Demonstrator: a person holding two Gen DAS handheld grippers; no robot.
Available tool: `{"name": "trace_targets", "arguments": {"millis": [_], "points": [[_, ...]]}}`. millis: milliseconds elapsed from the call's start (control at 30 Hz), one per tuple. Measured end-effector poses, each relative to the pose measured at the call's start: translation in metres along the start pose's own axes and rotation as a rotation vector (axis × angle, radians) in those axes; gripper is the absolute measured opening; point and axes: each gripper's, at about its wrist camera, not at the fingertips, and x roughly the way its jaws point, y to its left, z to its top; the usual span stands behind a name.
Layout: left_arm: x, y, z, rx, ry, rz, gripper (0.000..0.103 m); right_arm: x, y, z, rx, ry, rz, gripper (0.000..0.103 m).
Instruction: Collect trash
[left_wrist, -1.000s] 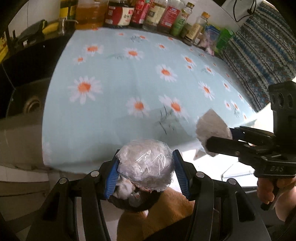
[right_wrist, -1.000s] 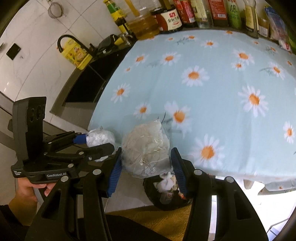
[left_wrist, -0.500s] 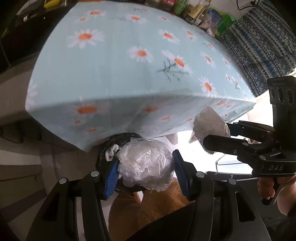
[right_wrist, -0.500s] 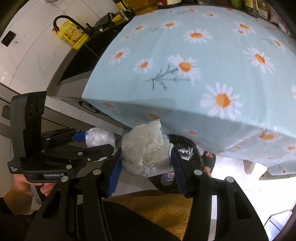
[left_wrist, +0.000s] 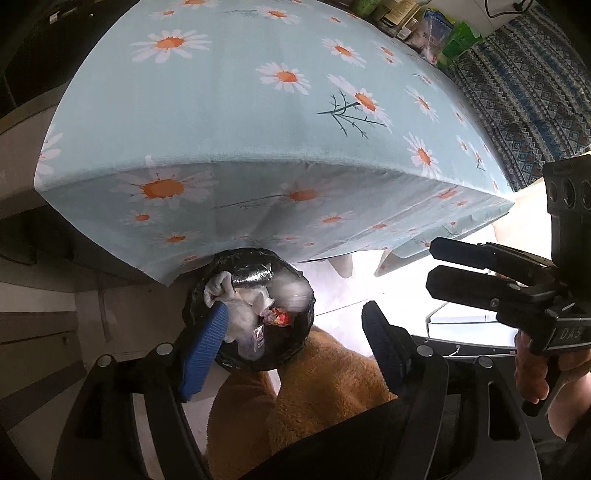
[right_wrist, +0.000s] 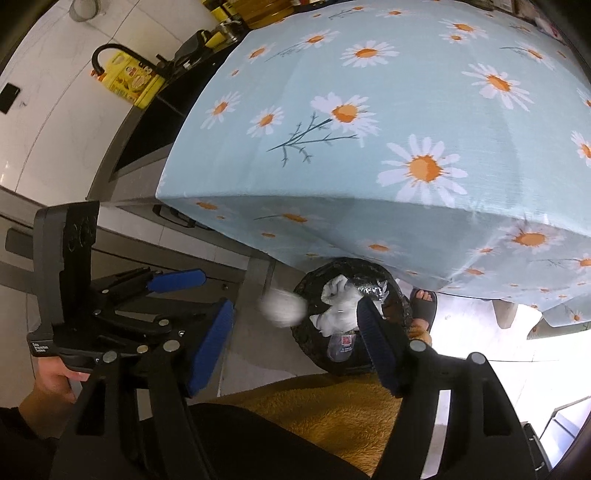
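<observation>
Drop step: left tongs (left_wrist: 295, 343) and right tongs (right_wrist: 295, 339) gape empty above the black-lined round trash bin (left_wrist: 207, 299) at lower centre; a white crumpled wad (right_wrist: 282, 308) falls blurred; next, fetch more trash.

bin (left_wrist: 247, 314) — under table (left_wrist: 240, 122) edge | trash (left_wrist: 243, 306) in bin | bottles (left_wrist: 399, 14) — table's far edge

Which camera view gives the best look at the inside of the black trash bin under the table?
The left wrist view. It looks almost straight down into the trash bin, showing white wrappers and a red scrap between the open fingers. In the right wrist view the bin is seen more obliquely, and a gripper finger and a blurred white bundle cover part of it.
</observation>
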Motion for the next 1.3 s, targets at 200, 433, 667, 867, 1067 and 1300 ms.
{"name": "trace_targets", "arguments": {"millis": [200,433,667,867,1067,1300], "points": [[-0.001,-0.001,0.001,-0.003,-0.002,0.007,0.073,-0.008,-0.008,-0.001,0.015,-0.018,-0.005,0.069],[-0.008,-0.003,0.004,-0.003,-0.01,0.023,0.073,-0.013,-0.013,-0.002,0.032,-0.029,-0.012,0.069],[-0.032,-0.009,0.014,0.009,-0.055,0.028,0.073,-0.039,-0.003,0.008,0.015,-0.105,-0.005,0.069],[-0.061,-0.019,0.024,0.024,-0.118,0.047,0.073,-0.064,0.006,0.022,0.001,-0.158,-0.018,0.071],[-0.083,-0.029,0.037,0.05,-0.165,0.066,0.073,-0.088,0.008,0.031,-0.017,-0.215,-0.055,0.074],[-0.11,-0.044,0.046,0.086,-0.213,0.082,0.073,-0.118,0.007,0.038,-0.01,-0.291,-0.078,0.077]]}}
